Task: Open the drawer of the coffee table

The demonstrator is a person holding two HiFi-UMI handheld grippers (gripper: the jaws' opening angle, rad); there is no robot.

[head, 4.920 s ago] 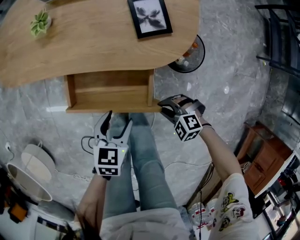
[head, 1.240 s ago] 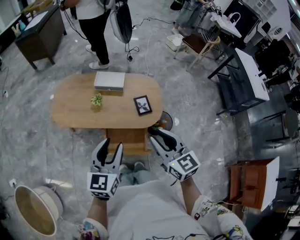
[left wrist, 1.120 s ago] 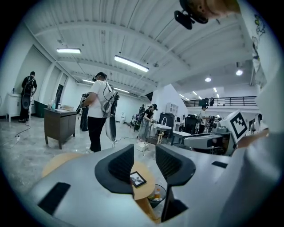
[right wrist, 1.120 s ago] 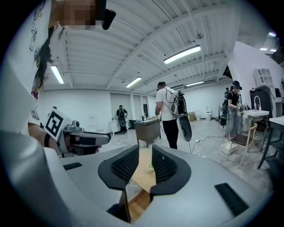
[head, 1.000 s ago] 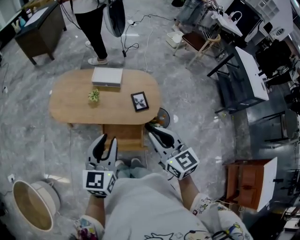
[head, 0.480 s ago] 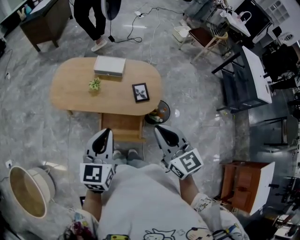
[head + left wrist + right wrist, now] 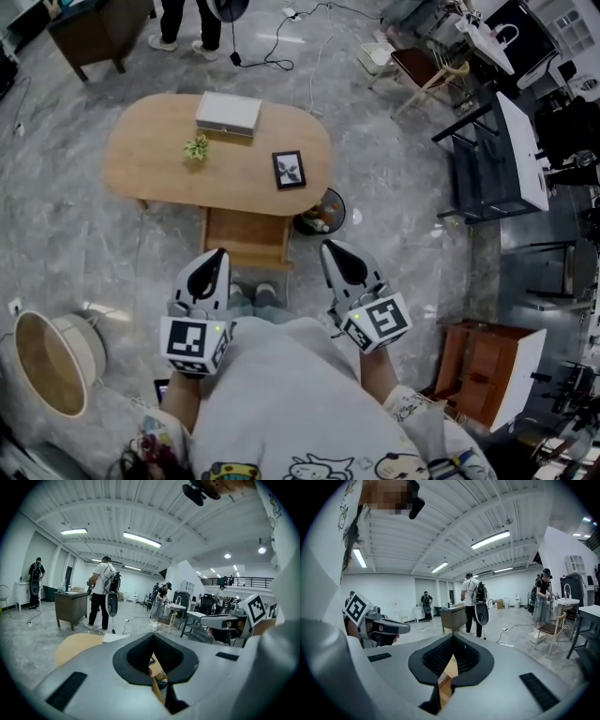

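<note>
Left gripper (image 7: 218,256), right gripper (image 7: 330,247): jaws together, nothing held, both near torso, well apart from table (image 7: 159,164). Drawer (image 7: 246,246) pulled out under table's near edge. Task looks done; keep grippers back, avoid bumping drawer.

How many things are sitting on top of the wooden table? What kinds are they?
flat box: 1
little plant: 1
picture frame: 1
Total: 3
</note>
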